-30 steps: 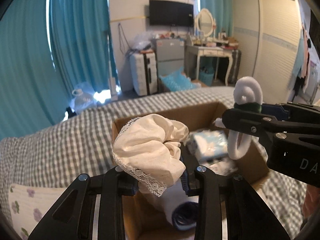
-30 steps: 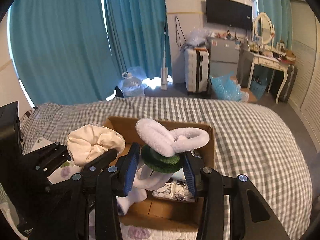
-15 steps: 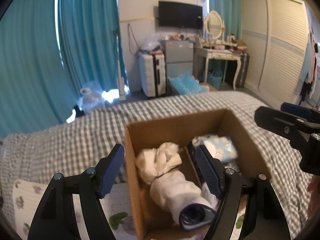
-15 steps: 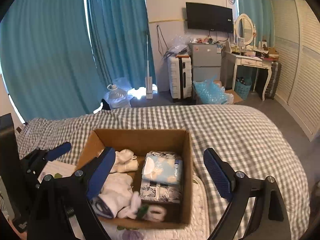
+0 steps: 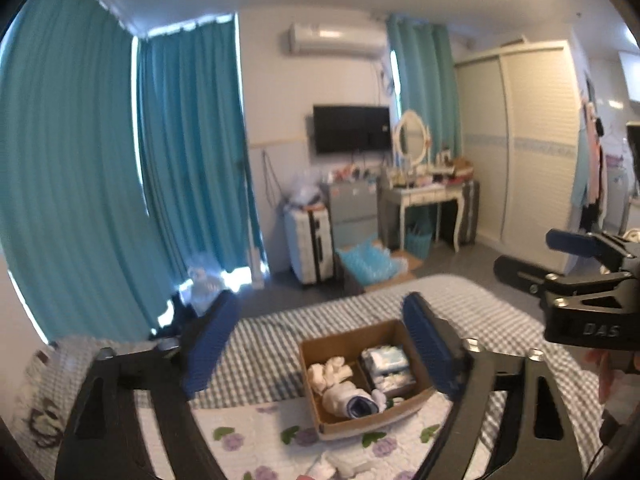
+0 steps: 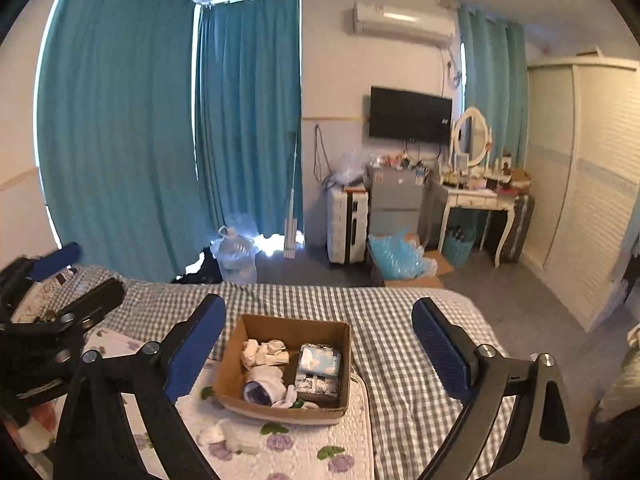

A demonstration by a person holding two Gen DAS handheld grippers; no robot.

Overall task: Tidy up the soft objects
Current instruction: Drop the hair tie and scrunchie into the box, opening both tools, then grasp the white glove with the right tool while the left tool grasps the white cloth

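Note:
A cardboard box (image 5: 360, 424) (image 6: 280, 410) sits on the bed, well below and ahead of both grippers. In its left half lie a cream cloth (image 5: 328, 372) (image 6: 264, 352) and a rolled white and dark blue piece (image 5: 356, 402) (image 6: 260, 390). A fluffy white band (image 6: 289, 394) rests at the box's front. A pale blue packet (image 5: 386, 360) (image 6: 320, 360) fills the right half. My left gripper (image 5: 320, 308) (image 6: 80, 280) is opening wide, with nothing between its jaws. The jaws of my right gripper (image 6: 320, 308) (image 5: 532, 258) are opening too and hold nothing.
The box rests partly on a floral quilted mat (image 6: 320, 460) over a checked bedspread (image 6: 400, 340). Loose white soft pieces (image 6: 224, 436) lie on the mat before the box. Beyond the bed stand a suitcase (image 6: 346, 224), a dressing table (image 6: 476, 200), a wardrobe (image 6: 592, 200) and teal curtains (image 6: 120, 140).
The left gripper let go of the cream cloth and the right let go of the white band, both now in the box. Both grippers opened and rose up and back from the box.

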